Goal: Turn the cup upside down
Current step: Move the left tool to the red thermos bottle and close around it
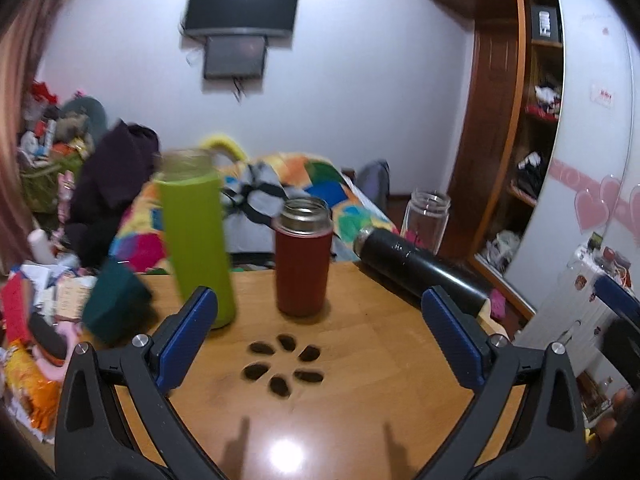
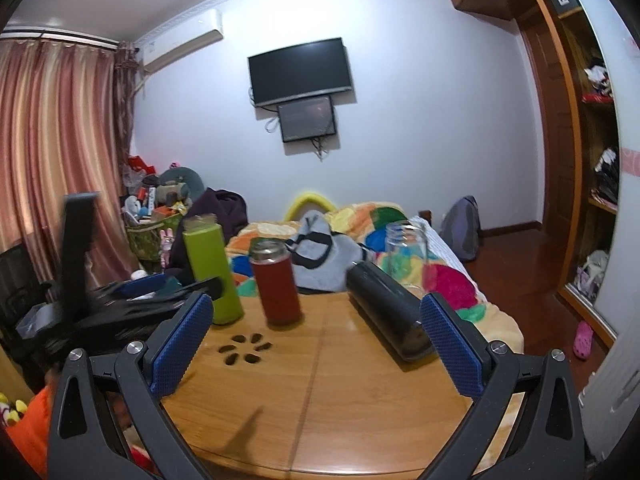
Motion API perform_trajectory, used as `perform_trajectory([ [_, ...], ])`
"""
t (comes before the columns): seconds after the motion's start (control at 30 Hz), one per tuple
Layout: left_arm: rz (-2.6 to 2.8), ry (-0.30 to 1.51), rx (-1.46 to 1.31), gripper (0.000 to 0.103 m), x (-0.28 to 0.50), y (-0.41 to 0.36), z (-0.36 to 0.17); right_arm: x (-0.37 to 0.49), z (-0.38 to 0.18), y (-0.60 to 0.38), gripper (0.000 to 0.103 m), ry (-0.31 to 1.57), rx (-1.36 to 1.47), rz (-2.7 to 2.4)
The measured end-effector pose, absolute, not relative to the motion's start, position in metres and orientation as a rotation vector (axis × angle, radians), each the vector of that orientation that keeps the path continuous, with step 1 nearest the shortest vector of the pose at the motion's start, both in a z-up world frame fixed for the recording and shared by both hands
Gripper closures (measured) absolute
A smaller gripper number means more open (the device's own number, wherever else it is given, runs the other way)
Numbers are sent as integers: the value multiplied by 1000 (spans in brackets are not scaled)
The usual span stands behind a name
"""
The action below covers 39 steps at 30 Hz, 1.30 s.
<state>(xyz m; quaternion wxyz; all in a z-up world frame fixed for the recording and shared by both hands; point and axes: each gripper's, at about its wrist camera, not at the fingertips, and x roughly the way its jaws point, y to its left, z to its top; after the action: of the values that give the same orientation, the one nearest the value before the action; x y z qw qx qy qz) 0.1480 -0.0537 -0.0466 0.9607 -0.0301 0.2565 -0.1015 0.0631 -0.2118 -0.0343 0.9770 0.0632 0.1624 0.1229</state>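
Both my claws hang released over the wooden table (image 1: pixel 360 420).
My left claw (image 1: pixel 320 332) and right claw (image 2: pixel 316 336) grasp nothing. The red cup (image 1: pixel 303 256) stands upright at the far middle, green bottle (image 1: pixel 198 236) to its left, black flask (image 1: pixel 420 264) lying at right.

Both grippers — left (image 1: pixel 320 316), right (image 2: pixel 316 320) — seemingly agape, empty.

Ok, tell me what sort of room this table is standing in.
Most likely a lived-in bedroom. A bed under a colourful patchwork blanket sits right behind the wooden table, a TV hangs on the wall, and an open wardrobe holds clothes at the right. Curtains cover the window.
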Motion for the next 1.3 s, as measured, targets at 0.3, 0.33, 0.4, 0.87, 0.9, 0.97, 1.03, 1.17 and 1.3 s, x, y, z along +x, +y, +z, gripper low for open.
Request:
perform_trajectory([
  [0.3,-167,682,-87,0,252,-74,-88,74,-58,-241,0,380,171,215],
  [0.33,-147,698,-84,0,261,-74,-92,74,-59,-242,0,383,174,213],
  [0.4,-125,719,-97,0,273,-72,-97,75,-61,-244,0,388,180,209],
  [0.87,-196,799,-24,41,270,-77,-96,76,-64,-245,0,414,192,203],
  [0.9,-206,800,-8,41,264,-78,-95,76,-64,-245,0,416,192,205],
  [0.97,-229,796,35,41,251,-80,-91,76,-64,-244,0,415,186,207],
  [1.03,-263,789,71,41,228,-81,-85,74,-64,-241,0,413,177,211],
  [1.17,-347,805,83,41,193,-75,-76,70,-64,-233,0,414,159,225],
  [1.3,-409,828,99,41,158,-71,-74,63,-64,-220,0,413,126,240],
])
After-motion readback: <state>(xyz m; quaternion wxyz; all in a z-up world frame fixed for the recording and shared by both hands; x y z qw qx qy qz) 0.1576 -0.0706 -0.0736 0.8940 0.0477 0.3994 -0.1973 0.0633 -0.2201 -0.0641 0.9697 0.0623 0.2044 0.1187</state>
